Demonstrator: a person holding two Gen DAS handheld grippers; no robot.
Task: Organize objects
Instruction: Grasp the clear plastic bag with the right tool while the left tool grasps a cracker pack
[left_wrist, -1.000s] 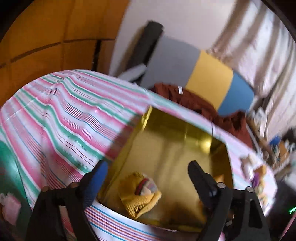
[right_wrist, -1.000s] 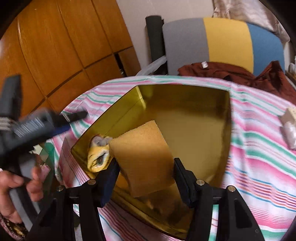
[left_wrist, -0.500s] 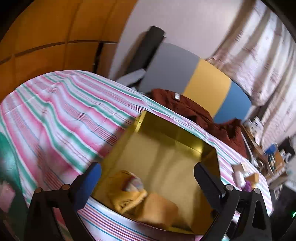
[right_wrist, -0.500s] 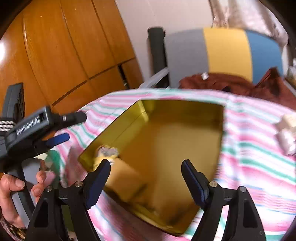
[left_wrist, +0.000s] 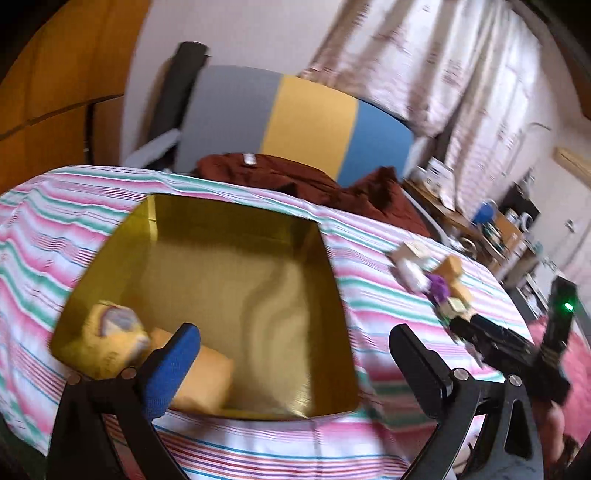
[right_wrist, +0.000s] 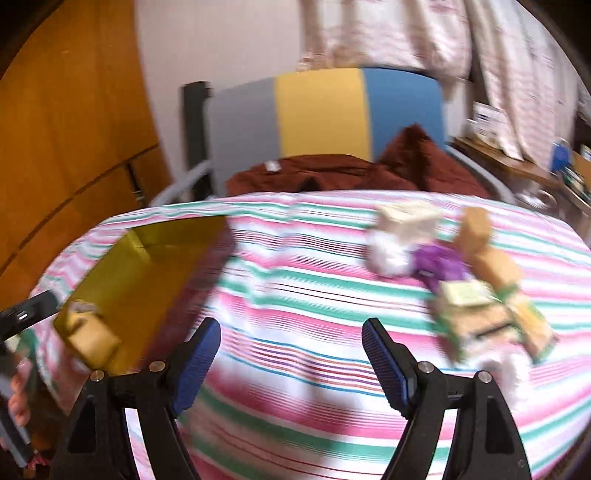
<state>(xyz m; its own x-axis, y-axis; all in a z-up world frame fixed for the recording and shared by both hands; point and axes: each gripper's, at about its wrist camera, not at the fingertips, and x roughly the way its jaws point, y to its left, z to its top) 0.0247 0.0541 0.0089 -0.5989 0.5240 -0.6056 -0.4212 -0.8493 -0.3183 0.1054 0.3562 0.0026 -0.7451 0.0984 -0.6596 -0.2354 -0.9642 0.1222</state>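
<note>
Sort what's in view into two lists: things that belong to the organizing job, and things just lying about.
Job:
- gold box
- yellow plush and sponge, inside it
- pile of small items on the striped cloth

Lying about:
- brown garment
- grey, yellow and blue cushion
- curtains

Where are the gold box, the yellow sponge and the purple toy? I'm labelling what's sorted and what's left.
gold box (left_wrist: 236, 273): left wrist view, bare inner floor.
yellow sponge (left_wrist: 207, 380): left wrist view, top face.
purple toy (right_wrist: 439, 264): right wrist view, middle of its body.

Two wrist fisheyes angled down, close over striped table (left_wrist: 369, 306) — both share gold box (left_wrist: 236, 280), chair (right_wrist: 325, 114)
</note>
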